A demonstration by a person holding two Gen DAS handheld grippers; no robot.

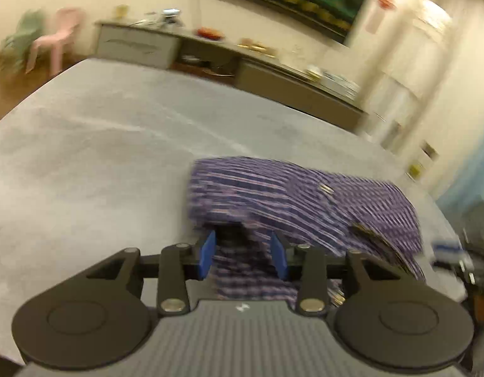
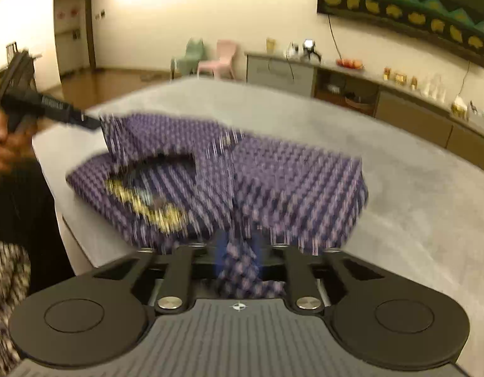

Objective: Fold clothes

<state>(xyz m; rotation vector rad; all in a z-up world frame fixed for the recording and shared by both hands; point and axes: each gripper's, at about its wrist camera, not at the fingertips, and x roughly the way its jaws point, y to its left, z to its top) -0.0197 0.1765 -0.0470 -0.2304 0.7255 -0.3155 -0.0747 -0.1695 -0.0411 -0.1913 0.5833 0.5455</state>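
Cream walls, a long low grey sideboard [image 2: 399, 94] and a dark wall picture with green peaks and yellow shapes [image 2: 405, 9] closed the room behind a wide table covered in pale grey cloth [image 1: 100, 144]. Two small plastic chairs, one pink [image 2: 221, 59] and one pale green [image 2: 191, 55], stood by the far wall. Both views were smeared by motion.

On the table's near side lay the purple and white checked shirt [image 2: 273, 182], its collar opening with a yellow label turned toward the table's near left corner in the right wrist view. Part of it was lifted clear of the cloth.

The left gripper [image 1: 245, 251] had its blue pads [image 1: 207, 254] set apart with shirt fabric passing between them; whether they pinched it could not be told from its own camera. In the right wrist view that same gripper [image 2: 94, 124], held by a hand [image 2: 3, 138], met a raised edge of the shirt near the table's left edge. The right gripper [image 2: 238, 251] was clenched on a bunched fold of the shirt at the near edge.
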